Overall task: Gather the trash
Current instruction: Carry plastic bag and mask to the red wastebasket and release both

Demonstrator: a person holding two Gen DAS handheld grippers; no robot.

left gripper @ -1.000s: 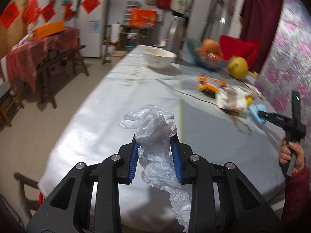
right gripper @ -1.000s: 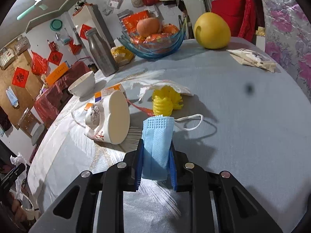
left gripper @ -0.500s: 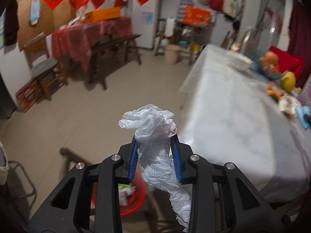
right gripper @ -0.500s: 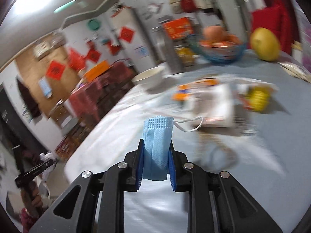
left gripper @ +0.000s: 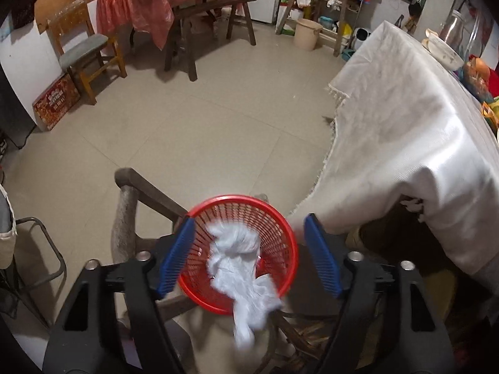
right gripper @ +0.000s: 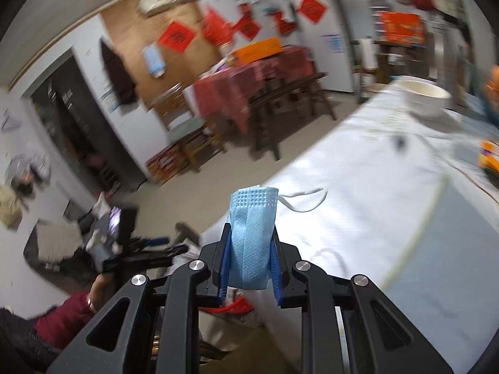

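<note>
Left gripper (left gripper: pixel 248 254): jaws have just been opening and stand released over the red basket (left gripper: pixel 288 251), the white plastic bag (left gripper: pixel 241 272) loose between them, touching neither pad, blurred, its tail trailing past the basket rim toward 6 o'clock; this item judged as good as binned. Right gripper (right gripper: pixel 249 257): clenched on the folded blue face mask (right gripper: pixel 251 238), ear loop hanging out toward 2 o'clock, held over the edge of the white-clothed table (right gripper: pixel 389 218); its drop is not yet made. Remaining on the table, at 2 to 3 o'clock in the right wrist view: white bowl (right gripper: pixel 425 96) and an orange packet (right gripper: pixel 489 157), the packet likely further trash.
</note>
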